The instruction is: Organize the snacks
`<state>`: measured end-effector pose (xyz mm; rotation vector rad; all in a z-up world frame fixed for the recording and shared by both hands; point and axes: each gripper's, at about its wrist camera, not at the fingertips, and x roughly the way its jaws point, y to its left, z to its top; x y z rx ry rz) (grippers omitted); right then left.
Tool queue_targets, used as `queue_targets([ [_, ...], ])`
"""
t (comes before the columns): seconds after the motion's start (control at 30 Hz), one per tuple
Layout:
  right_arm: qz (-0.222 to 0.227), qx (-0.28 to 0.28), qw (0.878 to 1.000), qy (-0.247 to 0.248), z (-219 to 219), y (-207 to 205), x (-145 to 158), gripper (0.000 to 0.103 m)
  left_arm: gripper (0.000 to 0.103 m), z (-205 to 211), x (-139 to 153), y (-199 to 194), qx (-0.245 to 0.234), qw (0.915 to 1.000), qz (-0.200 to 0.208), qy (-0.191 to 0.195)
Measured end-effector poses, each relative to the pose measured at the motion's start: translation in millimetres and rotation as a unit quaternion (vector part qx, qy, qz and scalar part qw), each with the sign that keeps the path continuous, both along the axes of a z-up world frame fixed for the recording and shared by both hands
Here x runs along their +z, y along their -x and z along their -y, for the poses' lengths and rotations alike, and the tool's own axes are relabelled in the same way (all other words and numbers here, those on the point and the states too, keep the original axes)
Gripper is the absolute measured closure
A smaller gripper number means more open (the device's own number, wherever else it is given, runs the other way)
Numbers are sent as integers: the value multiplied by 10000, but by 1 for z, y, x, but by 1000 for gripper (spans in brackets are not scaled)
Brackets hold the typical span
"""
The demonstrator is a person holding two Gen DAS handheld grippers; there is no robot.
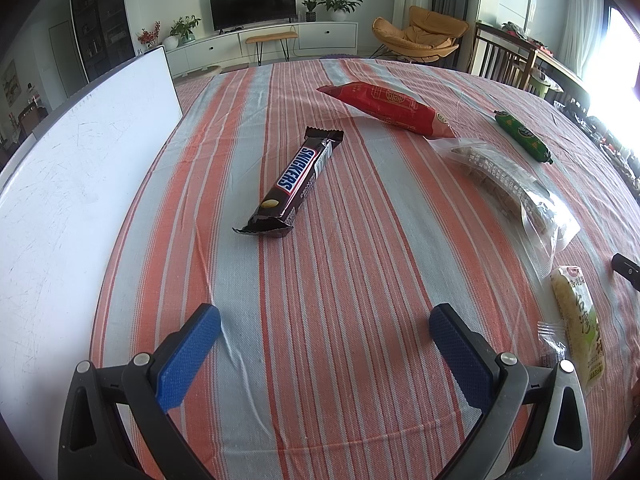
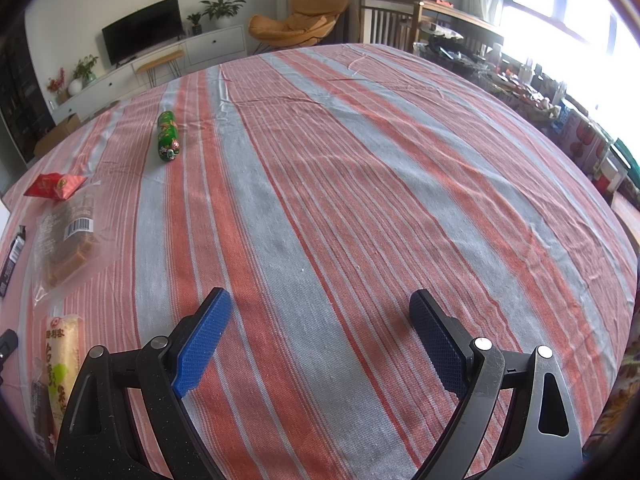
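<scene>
A Snickers bar (image 1: 294,184) lies on the striped tablecloth ahead of my left gripper (image 1: 325,320), which is open and empty. Beyond it lie a red snack pack (image 1: 390,109), a green sausage stick (image 1: 522,136), a clear pack of brown cakes (image 1: 516,188) and a pale green-lettered bar (image 1: 580,328). My right gripper (image 2: 320,306) is open and empty above bare cloth. To its left are the green sausage (image 2: 168,136), the clear pack (image 2: 66,240), the red pack's end (image 2: 54,186) and the pale bar (image 2: 62,356).
A white board or tray (image 1: 72,200) lies along the table's left side. A black gripper tip (image 1: 626,270) shows at the right edge. A cluttered shelf (image 2: 560,120) runs past the table's right edge. Chairs and a TV stand behind.
</scene>
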<state>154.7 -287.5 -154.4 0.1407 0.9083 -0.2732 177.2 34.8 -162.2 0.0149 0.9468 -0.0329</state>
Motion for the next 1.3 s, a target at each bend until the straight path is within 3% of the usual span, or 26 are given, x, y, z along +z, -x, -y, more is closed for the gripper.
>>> queue_targets([
  [0.07,-54,79,10000,-17,0,0,1,10,0,2,0,-1,-20,10000,-63,-16],
  [0.17,-211,303,9986,-383,-1,5,17,12,2,-5,10,-1,-123,9966,-814,14],
  [0.23,-257,663,9939,-838,-10,9,35,12,2,-13,31,16,-278,9942,-815,640],
  [0.3,-699,1220,9812,-1319,-31,3,43,12,2,-8,50,30,-684,9864,-830,1242],
  [0.33,-920,1500,9739,-1435,-45,-2,45,12,2,3,57,36,-885,9847,-853,1239],
  [0.4,-1159,1843,9676,-1282,-73,-8,47,12,2,29,65,47,-1140,9877,-741,778],
  [0.47,-1240,1940,9678,-1018,-90,-11,47,12,2,53,65,56,-1189,9912,-527,263],
  [0.53,-1214,1817,9717,-893,-91,-12,47,13,4,73,56,59,-1221,9913,-495,50],
  [0.63,-1121,1635,9763,-865,-80,-5,54,13,17,92,43,59,-1149,9921,-420,-261],
  [0.8,-1004,1537,9817,-515,-60,11,72,13,43,99,28,57,-1213,9907,-587,-203],
  [0.83,-983,1496,9825,-516,-56,12,74,13,55,98,28,58,-1266,9902,-583,-42],
  [0.87,-969,1467,9829,-557,-54,12,75,13,82,95,29,58,-1323,9894,-591,130],
  [0.93,-988,1472,9818,-684,-54,11,75,14,99,90,33,61,-1304,9898,-539,197],
  [1.07,-1221,1685,9739,-905,-80,6,61,14,103,52,52,69,-1112,9906,-452,653],
  [1.27,-1665,1949,9640,-706,-147,-16,13,16,103,5,84,84,-856,9940,-178,662],
  [1.3,-1672,1987,9639,-596,-153,-18,10,25,103,3,85,85,-902,9938,-226,609],
])
